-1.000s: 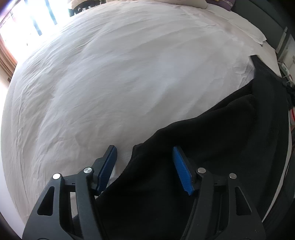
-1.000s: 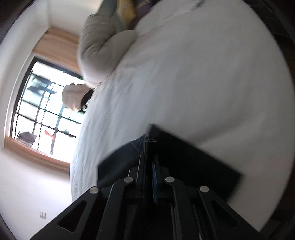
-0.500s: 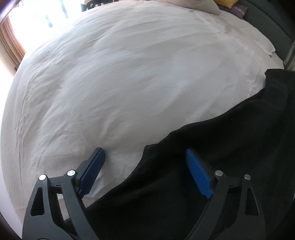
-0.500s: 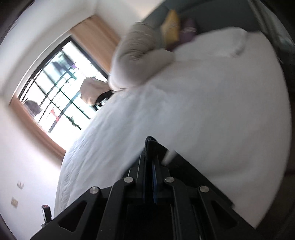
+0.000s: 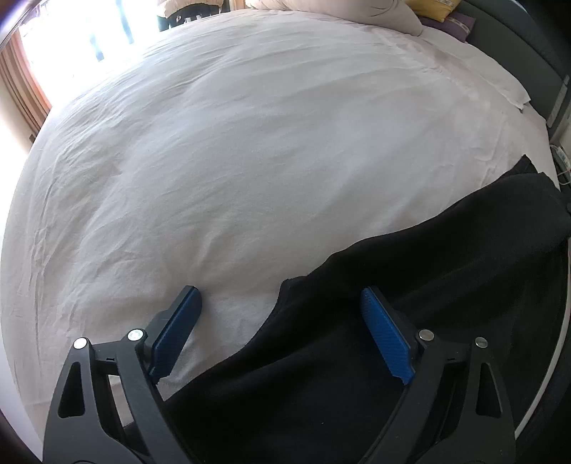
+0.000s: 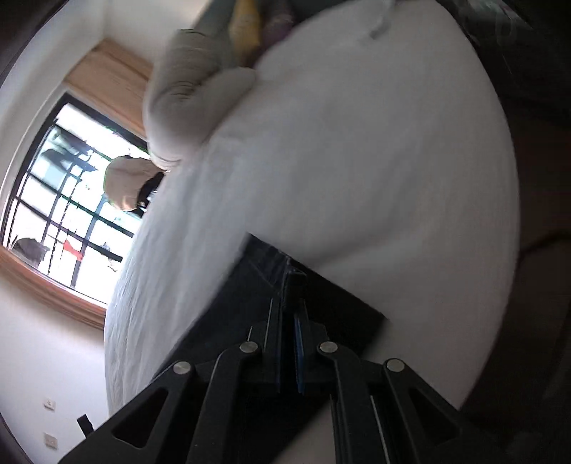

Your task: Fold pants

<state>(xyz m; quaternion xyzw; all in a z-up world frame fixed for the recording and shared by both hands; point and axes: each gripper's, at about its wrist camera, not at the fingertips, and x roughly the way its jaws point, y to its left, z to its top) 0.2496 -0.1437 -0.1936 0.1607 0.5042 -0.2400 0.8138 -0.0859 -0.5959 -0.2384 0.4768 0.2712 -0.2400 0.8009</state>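
Observation:
Black pants (image 5: 410,292) lie on the white bed sheet (image 5: 249,142) at the lower right of the left wrist view. My left gripper (image 5: 282,303) is wide open with blue pads; a corner of the pants edge lies between its fingers, and the left pad (image 5: 178,332) is over bare sheet. In the right wrist view my right gripper (image 6: 291,303) is shut on an edge of the pants (image 6: 257,285), held above the bed; the view is blurred and tilted.
A beige duvet roll (image 6: 185,89) and yellow and purple pillows (image 5: 439,10) lie at the head of the bed. A dark headboard (image 5: 528,43) is at the right. A barred window (image 6: 60,200) is at the far side.
My left gripper has opened wider and drawn back a little from the pants corner. My right gripper, still shut on the pants, has swung and tilted its view.

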